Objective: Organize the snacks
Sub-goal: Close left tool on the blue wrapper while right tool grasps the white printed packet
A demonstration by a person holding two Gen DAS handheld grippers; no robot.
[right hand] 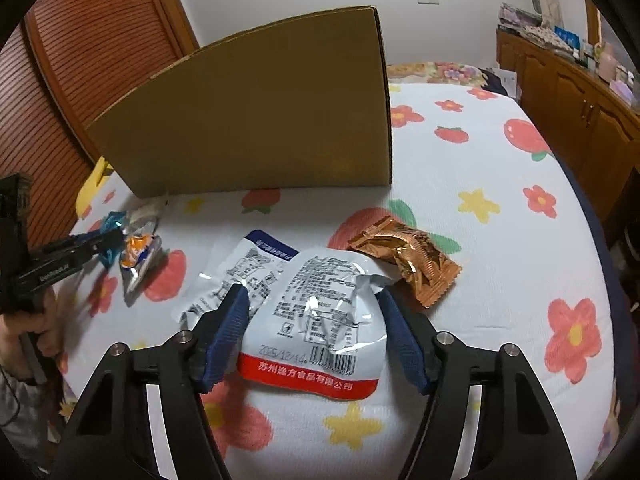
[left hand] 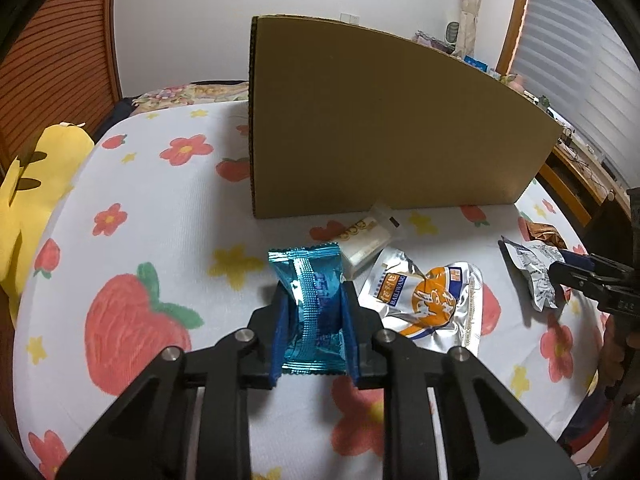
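While my left gripper (left hand: 311,322) is closed on the blue packet (left hand: 310,304), the white pouch (right hand: 320,320) lies lengthwise between my right gripper's (right hand: 312,334) open fingers, the box (right hand: 256,116) straight ahead.

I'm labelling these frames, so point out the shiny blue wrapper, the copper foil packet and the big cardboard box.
Shiny blue wrapper (left hand: 310,276), left wrist view, upper middle.
Copper foil packet (right hand: 408,260), right wrist view, crinkled centre.
Big cardboard box (left hand: 380,128), left wrist view, front wall.

Silver-and-orange snack pouch (left hand: 424,300): "BAILWANG". White pouch with red band (right hand: 320,320): date "2025/12/14", barcode, Chinese line "苏州逸方食品有限公司" on the red band.
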